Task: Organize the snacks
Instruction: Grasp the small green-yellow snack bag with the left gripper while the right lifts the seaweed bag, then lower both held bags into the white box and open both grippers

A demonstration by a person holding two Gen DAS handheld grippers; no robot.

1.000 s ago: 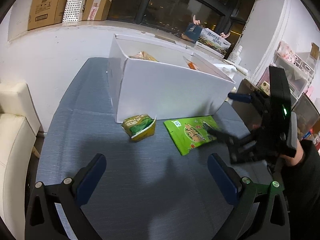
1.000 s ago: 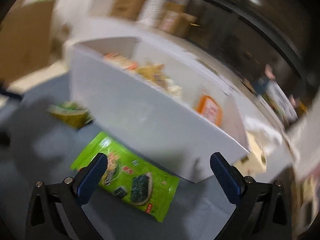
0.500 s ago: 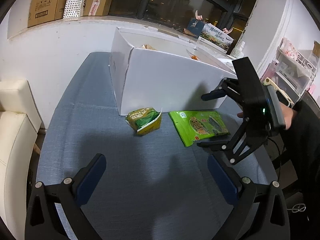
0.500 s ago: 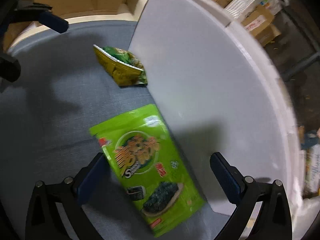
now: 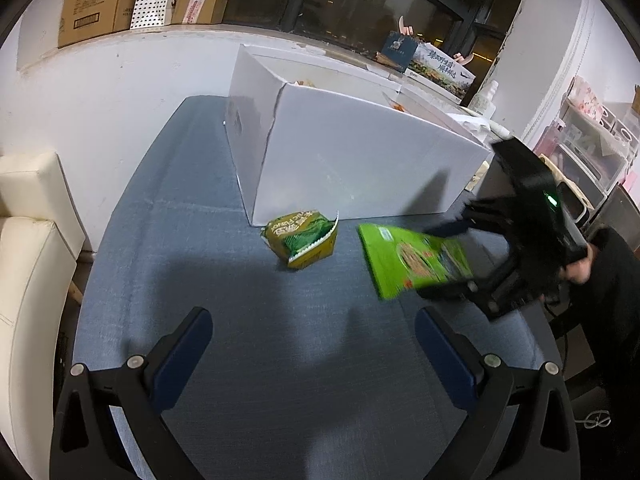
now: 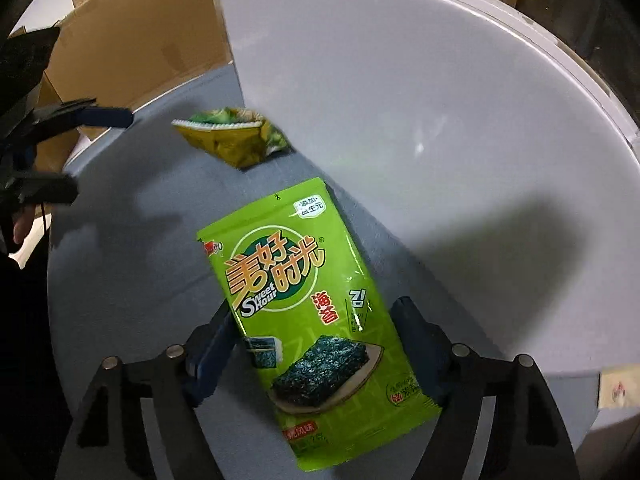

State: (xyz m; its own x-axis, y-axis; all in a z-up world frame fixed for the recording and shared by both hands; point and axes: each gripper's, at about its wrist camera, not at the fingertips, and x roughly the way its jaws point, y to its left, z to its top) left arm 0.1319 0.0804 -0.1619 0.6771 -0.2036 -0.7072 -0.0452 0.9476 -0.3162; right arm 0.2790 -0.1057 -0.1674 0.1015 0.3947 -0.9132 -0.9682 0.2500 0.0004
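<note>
A flat green seaweed snack bag [image 6: 304, 304] sits between the fingers of my right gripper [image 6: 316, 344], which is shut on its sides and holds it just above the blue table. It also shows in the left wrist view [image 5: 412, 258], blurred, with the right gripper [image 5: 452, 260] on its right end. A crumpled yellow-green snack bag [image 5: 302, 238] lies on the table against the big white box [image 5: 360, 160]; it also shows in the right wrist view [image 6: 234, 136]. My left gripper [image 5: 312, 344] is open and empty above the near table.
The white box [image 6: 420, 120] holds several snacks, mostly hidden behind its wall. The blue table [image 5: 224, 300] ends at a white wall on the left, with cream seats [image 5: 28, 264] beside it. Brown cardboard boxes [image 6: 132, 44] stand beyond the table.
My right gripper has closed in on the green seaweed bag and shut on it; the bag has tilted and lifted off the table. The left gripper has barely moved.
</note>
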